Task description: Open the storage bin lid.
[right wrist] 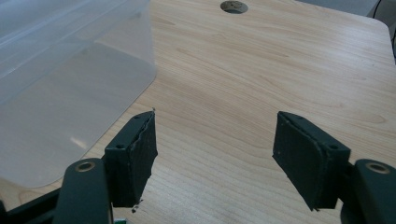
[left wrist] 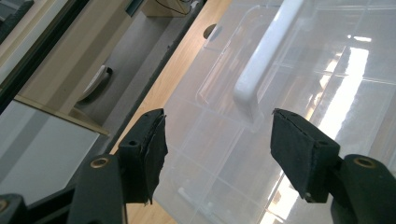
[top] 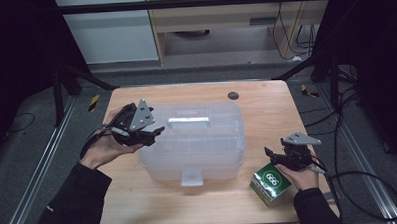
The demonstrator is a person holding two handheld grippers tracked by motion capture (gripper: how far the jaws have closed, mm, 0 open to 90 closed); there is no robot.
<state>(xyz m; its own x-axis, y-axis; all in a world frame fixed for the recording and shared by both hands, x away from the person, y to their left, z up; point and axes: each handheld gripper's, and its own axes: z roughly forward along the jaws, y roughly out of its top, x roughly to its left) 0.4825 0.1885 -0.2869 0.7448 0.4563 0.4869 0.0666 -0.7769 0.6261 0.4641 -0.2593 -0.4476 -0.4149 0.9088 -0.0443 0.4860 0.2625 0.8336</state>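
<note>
Your left gripper [top: 154, 132] hovers, fingers wide, at the clear lidded storage box [top: 197, 142] near its white handle [left wrist: 266, 56]. Your right gripper [top: 272, 154], fingers also wide and empty, is over the worktop [top: 266, 104] just beside a green carton [top: 270, 182].

The only readable mark stands on the green box [top: 270, 183], which lies at the near right part of the table, seen in the high view. On its upper green face there is a white oval with white digits that look like "686" or "666"; the print is too small to be sure. No other text can be read.
</note>
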